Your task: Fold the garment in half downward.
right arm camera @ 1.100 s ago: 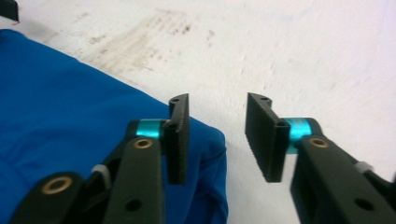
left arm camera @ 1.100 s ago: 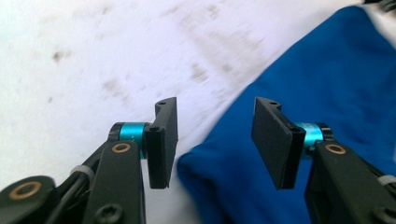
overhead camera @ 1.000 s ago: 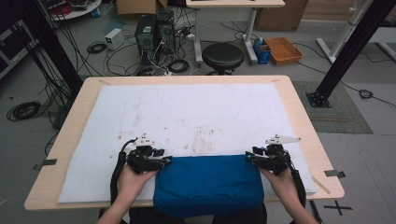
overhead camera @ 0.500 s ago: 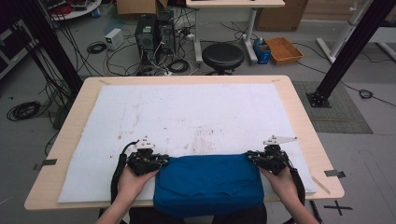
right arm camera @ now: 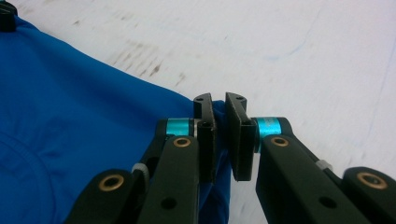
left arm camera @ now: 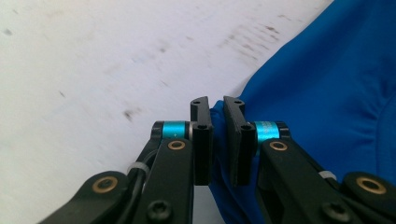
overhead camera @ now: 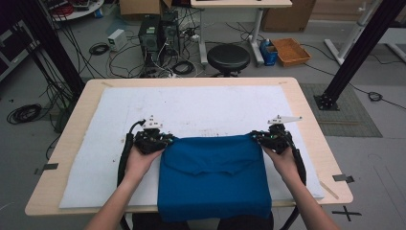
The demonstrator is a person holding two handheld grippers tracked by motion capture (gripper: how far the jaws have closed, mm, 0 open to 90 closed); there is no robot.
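Workshop floor, high view: cables (overhead camera: 103, 48) strewn at far left, a computer tower (overhead camera: 151, 34), a round black stool (overhead camera: 228, 57) just beyond the counter, an orange tray (overhead camera: 290, 51) at far right, a cardboard box (overhead camera: 139, 6) at the far edge. Wooden counter (overhead camera: 313, 120) carrying a white mat (overhead camera: 201, 105) with scuff marks near its middle.

Blue cloth (overhead camera: 213, 177): folded, spread on the near half of the mat, its near edge hanging over the counter's near side. Far edge straight, running left to right between the two grippers.

Left gripper (overhead camera: 160, 140): held in the left hand (overhead camera: 139, 160), at the cloth's far left corner. Right gripper (overhead camera: 261, 138): held in the right hand (overhead camera: 285, 160), at the cloth's far right corner; grey three-cornered plate on top. Forearms enter from the near edge on either side of the cloth.

Left gripper view: left gripper (left arm camera: 217, 105) with jaws pressed close, pinching a fold of the blue cloth (left arm camera: 327, 93) between them; cloth extends to the right, white mat (left arm camera: 93, 60) to the left and beyond.

Right gripper view: right gripper (right arm camera: 219, 102) with jaws pressed close, pinching the corner of the blue cloth (right arm camera: 70, 102); cloth extends to the left, white mat (right arm camera: 303, 51) to the right and beyond, dark smudges near the cloth's far edge.
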